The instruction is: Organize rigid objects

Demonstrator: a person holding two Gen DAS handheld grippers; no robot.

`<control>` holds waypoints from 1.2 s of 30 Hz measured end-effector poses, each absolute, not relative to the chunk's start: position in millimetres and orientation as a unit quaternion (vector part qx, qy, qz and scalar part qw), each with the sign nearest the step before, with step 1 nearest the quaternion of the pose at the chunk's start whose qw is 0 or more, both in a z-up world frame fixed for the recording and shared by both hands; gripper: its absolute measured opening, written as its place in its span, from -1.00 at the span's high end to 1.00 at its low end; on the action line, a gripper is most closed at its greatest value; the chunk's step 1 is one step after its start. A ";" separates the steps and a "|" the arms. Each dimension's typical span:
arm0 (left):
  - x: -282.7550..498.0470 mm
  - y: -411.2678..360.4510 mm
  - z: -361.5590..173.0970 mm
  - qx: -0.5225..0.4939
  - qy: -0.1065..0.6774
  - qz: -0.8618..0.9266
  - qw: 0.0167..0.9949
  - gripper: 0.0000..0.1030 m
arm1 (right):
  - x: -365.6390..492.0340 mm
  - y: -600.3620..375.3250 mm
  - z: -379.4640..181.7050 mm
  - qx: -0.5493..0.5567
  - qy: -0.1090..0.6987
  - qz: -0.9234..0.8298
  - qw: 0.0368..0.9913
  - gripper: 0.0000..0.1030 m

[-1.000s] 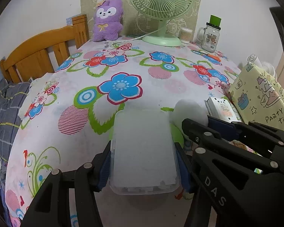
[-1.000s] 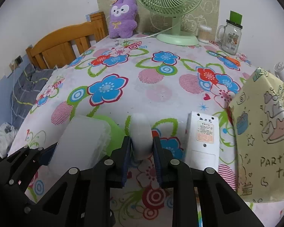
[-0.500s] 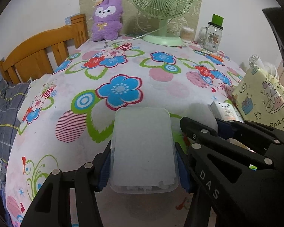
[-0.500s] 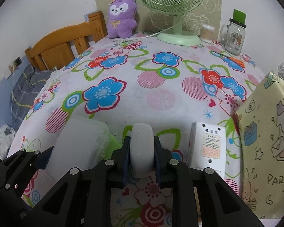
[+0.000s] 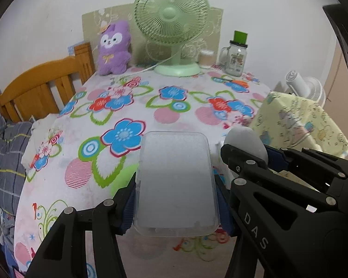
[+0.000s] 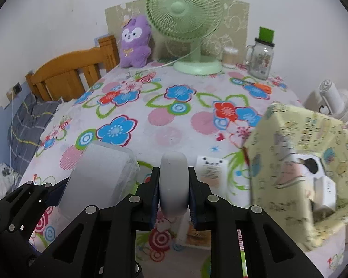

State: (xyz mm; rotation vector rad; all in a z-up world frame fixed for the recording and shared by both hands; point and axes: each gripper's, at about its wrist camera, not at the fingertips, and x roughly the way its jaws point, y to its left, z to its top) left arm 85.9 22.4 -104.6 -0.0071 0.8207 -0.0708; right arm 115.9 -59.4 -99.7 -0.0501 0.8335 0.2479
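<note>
My left gripper (image 5: 176, 205) is shut on a frosted clear plastic box (image 5: 176, 180), held by its two long sides above the near edge of the flowered table (image 5: 132, 106). My right gripper (image 6: 173, 200) is shut on a pale grey rounded object (image 6: 173, 183), upright between the blue pads. In the left wrist view that grey object (image 5: 243, 141) and the right gripper's black arms sit just right of the box. In the right wrist view the box (image 6: 99, 176) hangs at the lower left. Both items are off the cloth.
A white remote (image 6: 211, 171) lies on the table by a yellow "party" gift bag (image 6: 299, 166) with white boxes inside. At the back stand a green fan (image 6: 185, 23), a purple plush (image 6: 134, 41), a small jar (image 6: 229, 56) and a glass mug (image 6: 261, 58). A wooden headboard (image 6: 67, 74) is at left.
Both grippers have risen and drawn back from the table with the box and the grey object in them. A green patch under the box is now uncovered. The gift bag looks nearer and blurred.
</note>
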 end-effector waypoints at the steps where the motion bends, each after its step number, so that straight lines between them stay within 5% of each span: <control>1: 84.8 19.5 -101.8 -0.002 0.397 -0.035 0.917 -0.17 | 113.5 -63.1 -95.8 -0.023 0.401 0.119 0.908 0.53; 36: 83.2 -111.8 -36.1 0.046 0.331 -0.111 0.936 -0.17 | 95.0 -198.3 -27.2 0.007 0.339 0.030 0.940 0.53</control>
